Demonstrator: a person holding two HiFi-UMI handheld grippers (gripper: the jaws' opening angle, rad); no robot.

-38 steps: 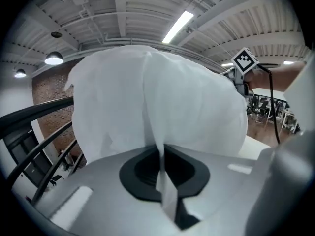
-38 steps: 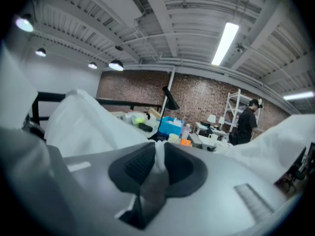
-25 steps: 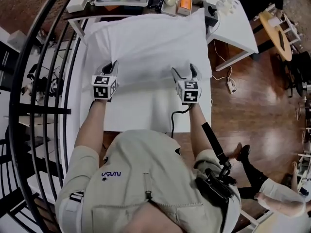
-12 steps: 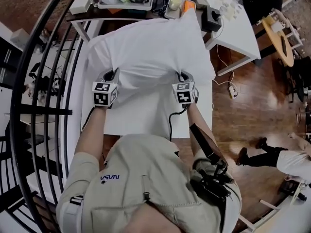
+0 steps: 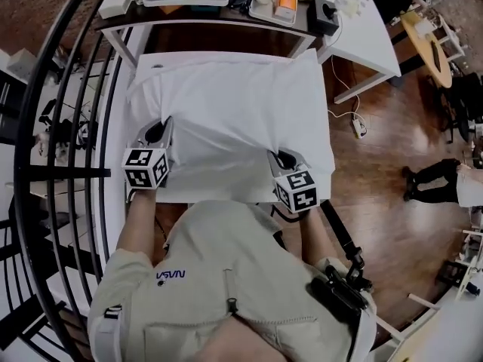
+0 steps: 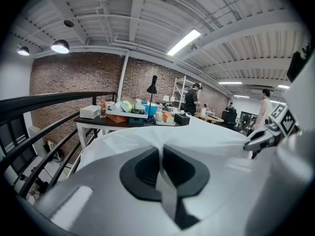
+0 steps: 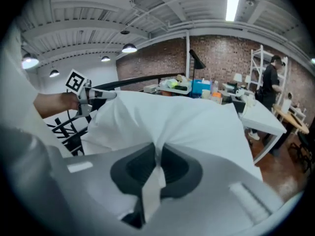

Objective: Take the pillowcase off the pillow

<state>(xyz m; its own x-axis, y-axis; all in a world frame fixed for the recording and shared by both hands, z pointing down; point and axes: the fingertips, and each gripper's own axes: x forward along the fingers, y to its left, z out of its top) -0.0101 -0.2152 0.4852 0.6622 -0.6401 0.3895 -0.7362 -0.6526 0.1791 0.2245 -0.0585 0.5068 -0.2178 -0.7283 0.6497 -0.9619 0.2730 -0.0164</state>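
The brown wood floor [image 5: 377, 179] runs along the right, and a black railing [image 5: 45, 164] curves down the left. A white worktop [image 5: 151, 60] stands in the middle. The white pillowcase [image 5: 234, 111] lies on it and covers nearly all of it. The pillow is inside, where it can't be seen. A person [image 5: 226, 292] in a tan shirt stands at the near edge and holds a gripper in each hand. Behind the far edge is a second worktop [image 5: 226, 15] with trays and boxes on it.

The left gripper [image 5: 157, 132] is at the pillowcase's near left side. Its fingers [image 6: 142, 168] are squeezed tight on a fold of the pillowcase.

The right gripper [image 5: 285, 159] is at the near right side, close to the person. Its fingers [image 7: 174, 167] have just been closing. They now pinch a fold of the pillowcase, which bunches up and pokes out between them.
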